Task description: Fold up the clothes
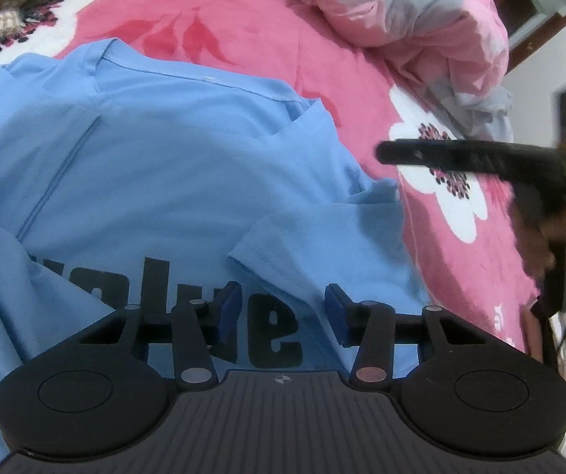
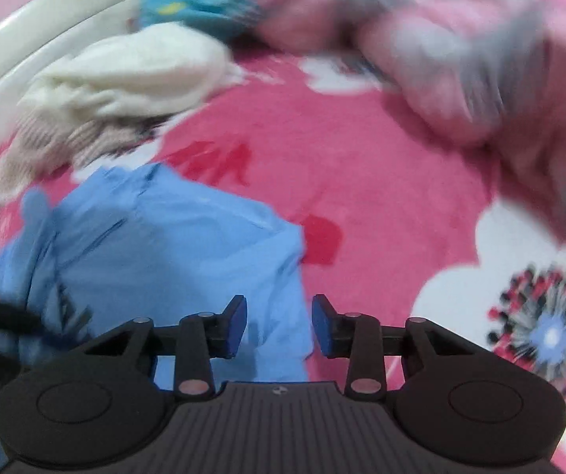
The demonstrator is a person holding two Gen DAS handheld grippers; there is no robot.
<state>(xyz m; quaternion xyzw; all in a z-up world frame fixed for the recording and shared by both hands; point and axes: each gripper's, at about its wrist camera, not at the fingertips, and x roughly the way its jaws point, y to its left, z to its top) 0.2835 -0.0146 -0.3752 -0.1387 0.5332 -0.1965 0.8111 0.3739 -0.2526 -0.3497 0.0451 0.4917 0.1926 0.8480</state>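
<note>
Light-blue cotton T-shirt with black lettering [image 1: 156, 150] lay spread on the pink floral bed cover [image 1: 243, 19], sleeve folded inward, directly under the released left hand-held gripper [image 1: 283, 316]; right hand-held gripper [image 2: 279, 326], blurred, seemingly released too, sat at the shirt's edge.

Your right tool [image 2: 279, 326] hangs over the near right edge of the blue shirt [image 2: 172, 245], blue pads apart, nothing between them. The shirt lies crumpled on the pink floral bedspread [image 2: 361, 181]. Cream knitwear [image 2: 125, 75] lies far left; a pink-grey quilt [image 2: 480, 63] is bunched far right. The view is motion-blurred.
</note>
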